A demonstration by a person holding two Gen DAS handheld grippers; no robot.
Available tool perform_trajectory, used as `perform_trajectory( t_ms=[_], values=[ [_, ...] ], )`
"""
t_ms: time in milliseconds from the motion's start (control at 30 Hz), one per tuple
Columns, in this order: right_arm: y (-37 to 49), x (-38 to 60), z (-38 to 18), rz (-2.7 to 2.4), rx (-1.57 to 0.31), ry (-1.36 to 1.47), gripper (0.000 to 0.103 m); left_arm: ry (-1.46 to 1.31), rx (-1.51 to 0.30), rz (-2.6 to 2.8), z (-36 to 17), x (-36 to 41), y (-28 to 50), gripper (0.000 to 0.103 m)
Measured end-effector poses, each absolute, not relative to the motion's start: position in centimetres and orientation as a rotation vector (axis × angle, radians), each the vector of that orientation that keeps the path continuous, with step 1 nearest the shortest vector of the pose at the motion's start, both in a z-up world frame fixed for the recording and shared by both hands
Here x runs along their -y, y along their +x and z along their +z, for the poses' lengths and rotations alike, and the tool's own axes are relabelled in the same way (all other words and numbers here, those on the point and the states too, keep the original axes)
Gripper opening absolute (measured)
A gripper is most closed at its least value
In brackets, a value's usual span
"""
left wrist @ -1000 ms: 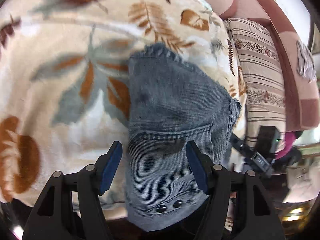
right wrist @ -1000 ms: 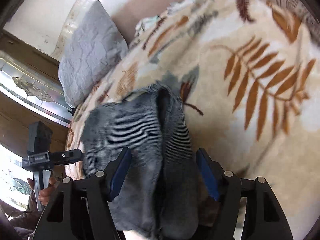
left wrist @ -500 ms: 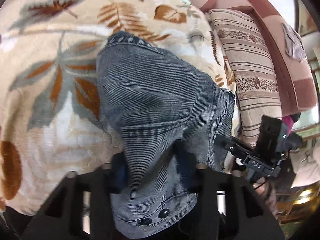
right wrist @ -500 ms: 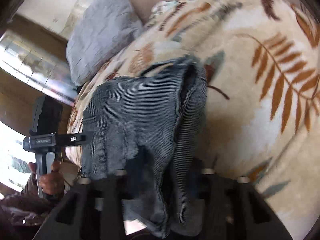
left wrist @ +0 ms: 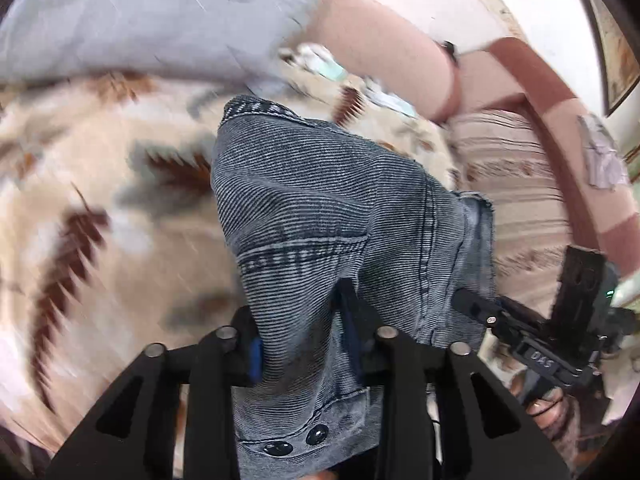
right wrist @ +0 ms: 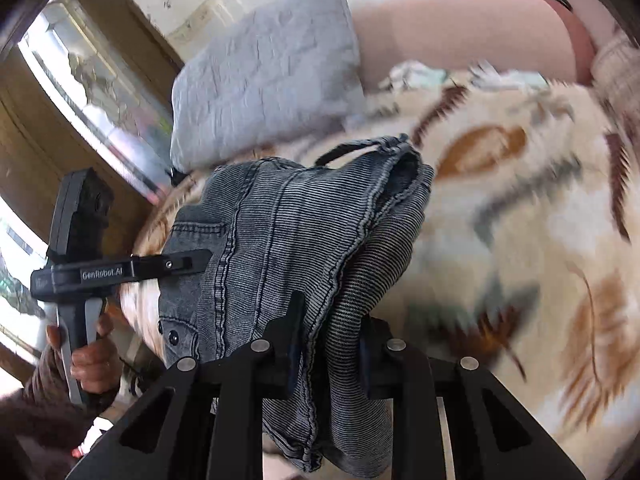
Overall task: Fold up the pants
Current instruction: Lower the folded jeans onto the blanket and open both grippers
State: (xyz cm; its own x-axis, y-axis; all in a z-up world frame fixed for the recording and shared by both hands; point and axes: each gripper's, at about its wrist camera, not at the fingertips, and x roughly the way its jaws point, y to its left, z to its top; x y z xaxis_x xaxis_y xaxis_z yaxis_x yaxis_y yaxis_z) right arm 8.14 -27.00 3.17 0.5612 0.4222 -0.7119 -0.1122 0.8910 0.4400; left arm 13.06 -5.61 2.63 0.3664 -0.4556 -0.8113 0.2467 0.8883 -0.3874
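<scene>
A leaf-print blanket (left wrist: 100,184) covers the bed, with a grey pillow (right wrist: 264,80) at its far end. The grey corduroy pants (left wrist: 328,208) are bunched and lifted over the blanket, waistband end nearest the cameras. The left tool (left wrist: 304,344) is clenched on the cloth near the waistband snaps (left wrist: 296,442); the right tool (right wrist: 328,340) is clamped on a thick gathered fold at the opposite edge. To fold well, I would judge both grips should travel together, level and evenly taut, so the edges meet squarely before lowering.
</scene>
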Motion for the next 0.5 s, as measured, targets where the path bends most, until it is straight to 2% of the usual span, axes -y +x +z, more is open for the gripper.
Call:
perform_trajectory(
  t_ms=[33, 67, 200, 233, 267, 400, 467, 500],
  values=[
    [9.5, 26.4, 2.8, 0.313, -0.926, 0.363, 0.025, -0.186, -1.112, -0.414, 2.1, 5.5, 14.2, 0.042],
    [10.8, 25.7, 2.1, 0.303, -0.936, 0.349, 0.026, -0.169, -1.122, -0.392, 1.5, 5.6, 14.9, 0.045],
    [14.8, 22.6, -4.1, 0.154, -1.055, 0.175, 0.031, -0.059, -1.216, -0.242, -4.1, 6.1, 18.2, 0.045],
    [15.0, 22.7, -5.6, 0.114, -1.081, 0.140, 0.040, -0.049, -1.240, -0.226, -5.2, 6.0, 18.8, 0.050],
    [15.3, 23.0, -6.5, 0.092, -1.086, 0.148, 0.044, -0.065, -1.259, -0.233, -6.0, 5.6, 18.8, 0.050],
    [14.1, 25.0, -5.3, 0.088, -1.050, 0.239, 0.046, -0.084, -1.221, -0.239, -4.8, 5.0, 18.0, 0.053],
    [13.1, 24.9, -4.0, 0.066, -1.045, 0.204, 0.049, -0.055, -1.189, -0.211, -3.8, 5.0, 16.9, 0.062],
    [12.6, 24.8, -3.4, 0.052, -1.036, 0.179, 0.063, -0.034, -1.165, -0.187, -3.4, 5.0, 16.3, 0.064]
  ],
)
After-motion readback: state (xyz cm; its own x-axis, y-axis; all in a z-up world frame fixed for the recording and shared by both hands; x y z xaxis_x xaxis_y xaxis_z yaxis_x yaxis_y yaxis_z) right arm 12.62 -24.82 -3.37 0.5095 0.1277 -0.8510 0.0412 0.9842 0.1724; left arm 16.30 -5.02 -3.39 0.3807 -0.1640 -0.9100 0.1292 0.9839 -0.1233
